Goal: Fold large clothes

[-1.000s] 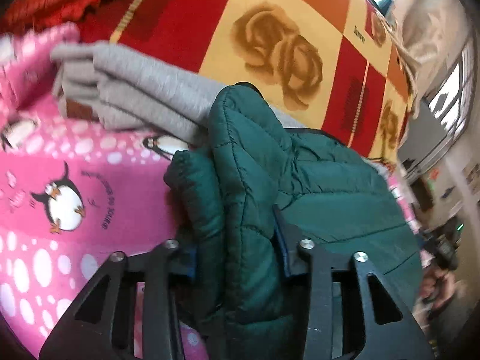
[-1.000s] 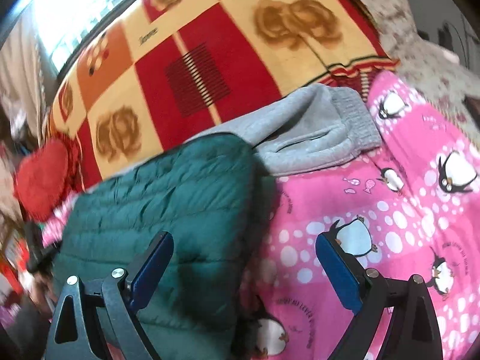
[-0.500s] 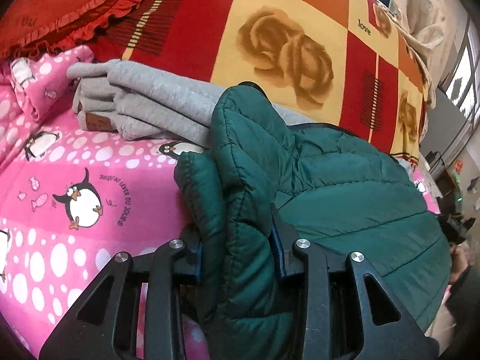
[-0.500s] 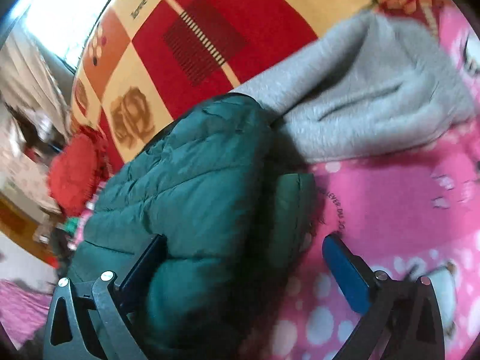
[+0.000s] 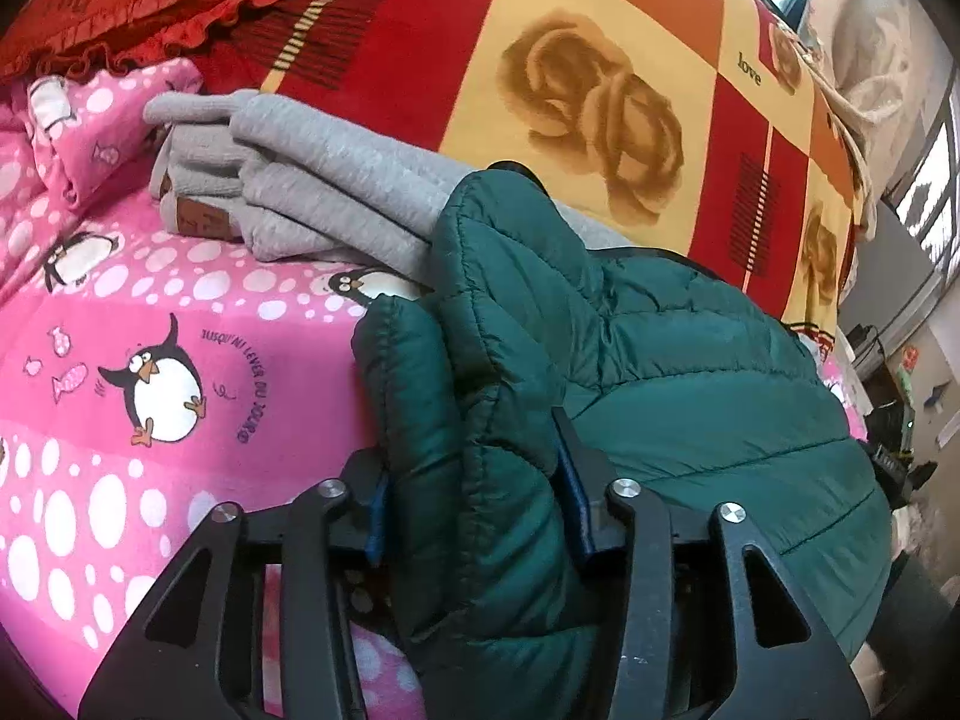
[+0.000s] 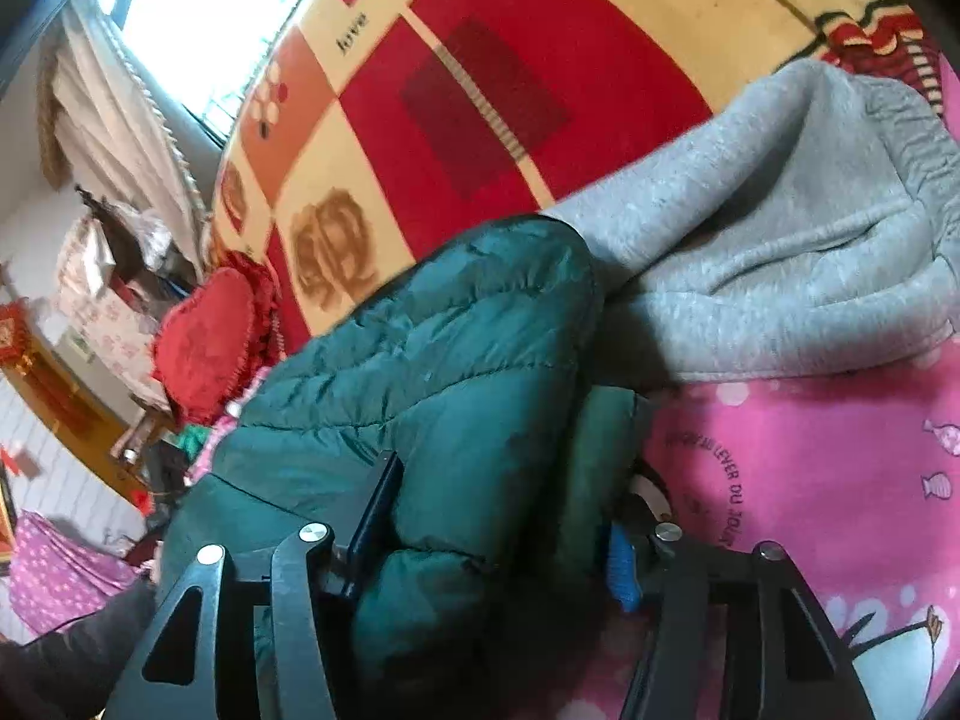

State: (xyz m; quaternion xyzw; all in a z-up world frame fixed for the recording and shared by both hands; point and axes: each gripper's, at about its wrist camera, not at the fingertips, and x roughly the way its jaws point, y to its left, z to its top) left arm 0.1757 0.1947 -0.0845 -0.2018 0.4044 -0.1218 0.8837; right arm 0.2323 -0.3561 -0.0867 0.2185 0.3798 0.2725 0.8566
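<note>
Fingers point(image 5: 570, 480) of both grippers pinching the green jacket's point(image 5: 690, 372) folded edge, grey garment point(image 5: 336, 180) just beyond.

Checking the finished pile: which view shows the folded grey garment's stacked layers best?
The left wrist view: the grey garment lies edge-on there, its stacked folds and a brown patch visible beyond the green jacket. The right wrist view shows only its smooth top and a ribbed band, no separate layers.
</note>
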